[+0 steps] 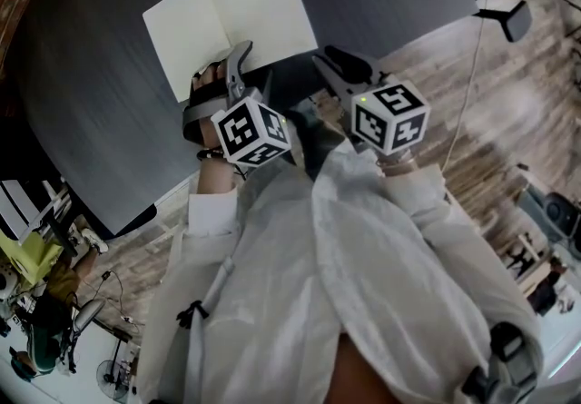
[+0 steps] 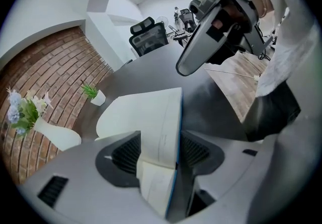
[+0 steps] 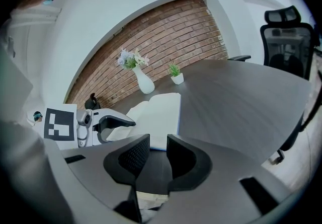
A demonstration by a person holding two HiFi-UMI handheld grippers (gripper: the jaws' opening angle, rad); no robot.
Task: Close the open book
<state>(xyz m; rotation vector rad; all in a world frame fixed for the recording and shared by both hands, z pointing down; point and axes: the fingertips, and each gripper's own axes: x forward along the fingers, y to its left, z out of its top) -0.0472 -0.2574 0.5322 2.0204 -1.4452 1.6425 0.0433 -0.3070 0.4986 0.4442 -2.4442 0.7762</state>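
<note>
An open book [image 1: 231,16] with blank white pages and a blue cover edge lies flat on the dark round table [image 1: 109,121]. My left gripper [image 1: 231,62] is at the book's near edge, close to the spine. In the left gripper view its jaws [image 2: 160,135] stand wide, and the book's page and blue edge [image 2: 151,112] show in the gap; I see no pad pressing on them. My right gripper [image 1: 331,62] hovers over bare table just off the book's near right corner. Its jaws [image 3: 158,140] stand a narrow gap apart with nothing between them, and the book [image 3: 158,115] lies ahead of them.
A white vase of flowers [image 3: 143,82] and a small potted plant [image 3: 176,78] stand at the table's far side by a brick wall. An office chair [image 3: 289,42] is beyond the table. The table's near edge runs just in front of the person's body.
</note>
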